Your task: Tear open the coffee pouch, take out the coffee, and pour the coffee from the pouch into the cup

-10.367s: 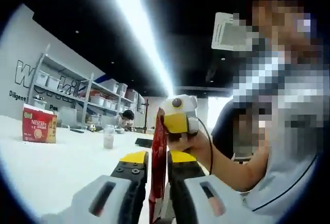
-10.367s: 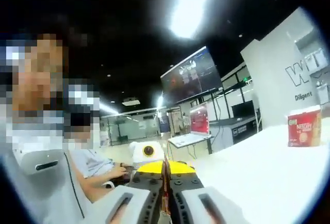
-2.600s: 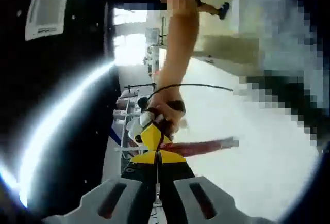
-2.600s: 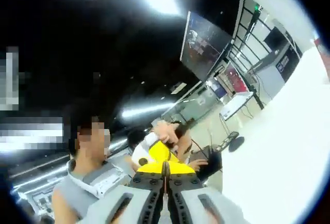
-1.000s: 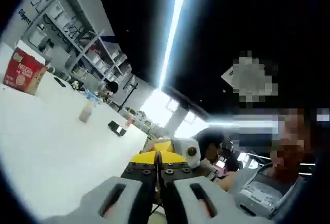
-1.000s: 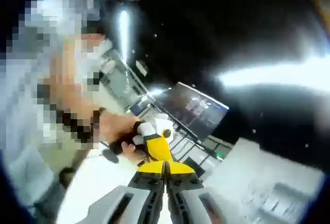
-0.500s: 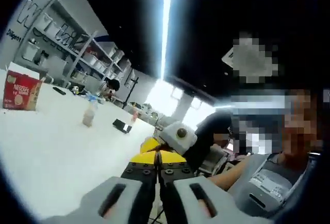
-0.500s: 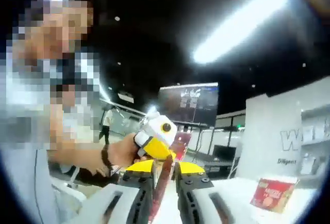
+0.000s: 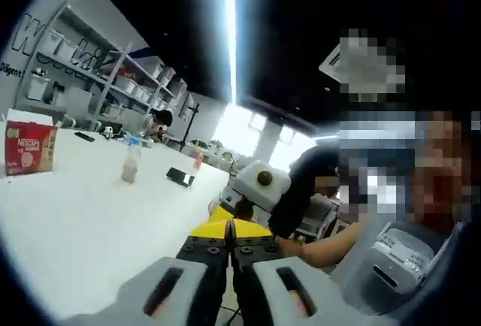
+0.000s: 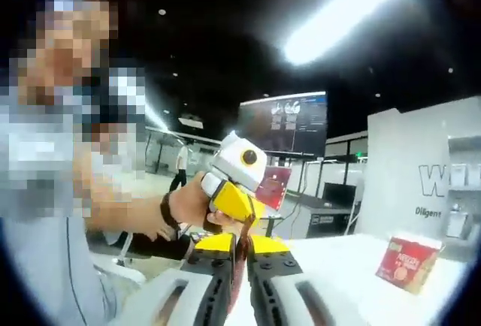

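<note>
**A:** so where's the coffee pouch at? I can barely spot it.

**B:** It's pinched between both tools, pretty much edge-on to each camera. In the left gripper view the left tool (image 9: pixel 228 230) has its yellow tips pressed together on a thin red sliver of the coffee pouch (image 9: pixel 230 227) at about 6 o'clock. The right tool (image 9: pixel 239 209) comes in just beyond it, nearly touching, with a hand wrapped round it.

**A:** and from the other side?

**B:** In the right gripper view the right tool (image 10: pixel 240 245) is clamped too, with the red pouch (image 10: pixel 242 249) running up between the jaws as a narrow strip. The left tool (image 10: pixel 242 221) sits right above it at 12 o'clock from the jaws, held by the person's left hand (image 10: pixel 180 209), which has a dark band on the wrist.

**A:** anything on the surface?

**B:** A red Nescafe box (image 9: pixel 28 146) stands at 9 o'clock on the white surface (image 9: pixel 90 213) in the left gripper view, with a small clear cup (image 9: pixel 131 165) further along and a dark flat thing (image 9: pixel 180 176) past that. The same red box (image 10: pixel 409 263) shows at 4 o'clock in the right gripper view. All well apart from the tools. Can't tell if the pouch is torn yet.
</note>
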`<control>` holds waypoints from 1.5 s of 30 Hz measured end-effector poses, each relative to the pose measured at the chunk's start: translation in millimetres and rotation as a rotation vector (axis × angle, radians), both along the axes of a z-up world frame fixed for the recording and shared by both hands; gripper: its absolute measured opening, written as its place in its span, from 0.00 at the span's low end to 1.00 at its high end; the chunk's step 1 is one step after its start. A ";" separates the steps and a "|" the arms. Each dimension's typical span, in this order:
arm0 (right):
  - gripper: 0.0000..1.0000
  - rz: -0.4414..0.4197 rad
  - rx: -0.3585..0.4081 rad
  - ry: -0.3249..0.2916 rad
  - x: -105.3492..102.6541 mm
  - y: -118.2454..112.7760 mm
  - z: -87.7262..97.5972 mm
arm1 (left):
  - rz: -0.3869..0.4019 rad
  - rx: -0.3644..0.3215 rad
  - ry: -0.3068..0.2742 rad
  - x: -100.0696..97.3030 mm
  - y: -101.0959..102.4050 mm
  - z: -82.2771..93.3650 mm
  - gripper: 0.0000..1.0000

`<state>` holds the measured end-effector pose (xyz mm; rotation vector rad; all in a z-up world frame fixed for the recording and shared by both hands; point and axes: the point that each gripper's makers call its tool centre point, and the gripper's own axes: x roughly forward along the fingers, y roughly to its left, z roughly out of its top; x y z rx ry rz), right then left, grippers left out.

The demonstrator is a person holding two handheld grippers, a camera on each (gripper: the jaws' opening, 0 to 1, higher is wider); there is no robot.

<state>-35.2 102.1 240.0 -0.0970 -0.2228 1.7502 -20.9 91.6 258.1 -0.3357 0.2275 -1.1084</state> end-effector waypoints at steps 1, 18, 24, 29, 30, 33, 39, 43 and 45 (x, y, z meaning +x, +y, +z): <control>0.07 0.001 -0.005 0.000 -0.5 0.0 -1.0 | 0.001 0.003 -0.002 0.3 0.1 -0.4 0.02; 0.01 -0.353 -0.055 0.080 43.4 20.2 -17.8 | 0.388 0.230 -0.235 34.8 26.7 -15.0 0.02; 0.00 -0.484 -0.032 0.090 61.3 32.9 -34.9 | 0.556 0.285 -0.263 52.7 41.9 -33.8 0.02; 0.00 -0.575 -0.029 0.072 69.4 35.9 -51.4 | 0.619 0.286 -0.251 60.4 47.5 -48.4 0.02; 0.00 -0.581 -0.025 0.074 69.5 36.0 -53.1 | 0.636 0.281 -0.253 61.2 47.8 -50.4 0.02; 0.00 -0.602 0.010 0.094 72.1 34.4 -54.3 | 0.677 0.265 -0.270 60.4 48.3 -52.7 0.02; 0.00 -0.645 0.030 0.078 72.6 33.6 -56.9 | 0.739 0.267 -0.287 60.7 47.2 -55.8 0.01; 0.00 -0.653 0.047 0.081 72.4 30.7 -53.5 | 0.768 0.273 -0.300 59.7 45.6 -52.7 0.01; 0.00 -0.657 0.053 0.080 72.4 30.4 -52.4 | 0.779 0.276 -0.304 59.5 45.3 -51.4 0.01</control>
